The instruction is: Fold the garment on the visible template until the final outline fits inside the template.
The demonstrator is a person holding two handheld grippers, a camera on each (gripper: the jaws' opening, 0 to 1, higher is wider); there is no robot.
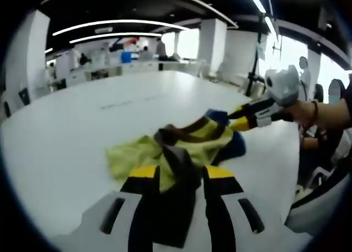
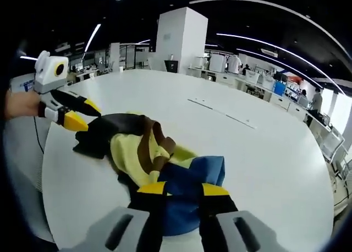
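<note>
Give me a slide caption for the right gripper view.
Both grippers grip a crumpled yellow, blue and dark garment on a white table.

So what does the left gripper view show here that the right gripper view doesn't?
Left gripper view: its own jaws closed on the garment's dark part, and the right gripper at the blue part, with the person's forearm behind it.

Right gripper view: the opposite side, its own jaws closed on the blue part, the left gripper at the dark part, and a white pillar beyond the table.

Both: the same bunched yellow, brown, dark and blue garment lying on the white table, gripped at two ends. I can't make out a template in either.
</note>
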